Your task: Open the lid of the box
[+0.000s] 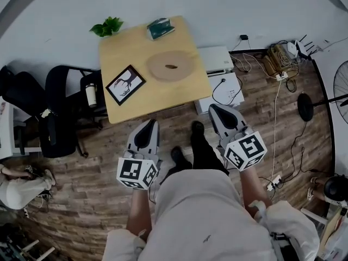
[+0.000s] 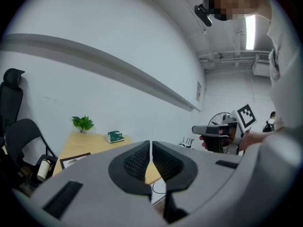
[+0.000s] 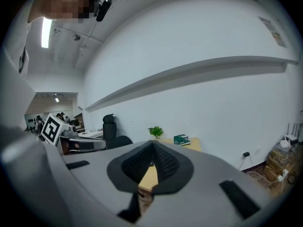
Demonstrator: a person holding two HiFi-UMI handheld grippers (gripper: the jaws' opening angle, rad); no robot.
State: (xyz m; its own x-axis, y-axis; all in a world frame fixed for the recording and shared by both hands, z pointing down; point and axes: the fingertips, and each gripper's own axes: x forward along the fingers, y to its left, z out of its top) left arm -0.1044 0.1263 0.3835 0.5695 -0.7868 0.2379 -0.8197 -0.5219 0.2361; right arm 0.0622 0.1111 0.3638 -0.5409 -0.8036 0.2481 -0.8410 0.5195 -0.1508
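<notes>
A small dark-green box point(image 1: 160, 28) sits at the far edge of the light wooden table point(image 1: 122, 51); it also shows in the left gripper view point(image 2: 115, 136) and the right gripper view point(image 3: 181, 139). Its lid looks closed. Both grippers are held over the floor in front of the table, well short of the box. My left gripper point(image 1: 148, 125) is shut with nothing between its jaws, the pads point(image 2: 137, 161) meeting. My right gripper point(image 1: 217, 110) is likewise shut and empty, its pads point(image 3: 163, 161) closed together.
On the table lie a round wooden disc point(image 1: 169, 66), a framed picture point(image 1: 125, 84) and a potted plant point(image 1: 107, 26). Black office chairs point(image 1: 60, 107) stand to its left, white boxes point(image 1: 218, 72) and cables point(image 1: 274, 64) to its right. Another person point(image 1: 19, 186) is at the far left.
</notes>
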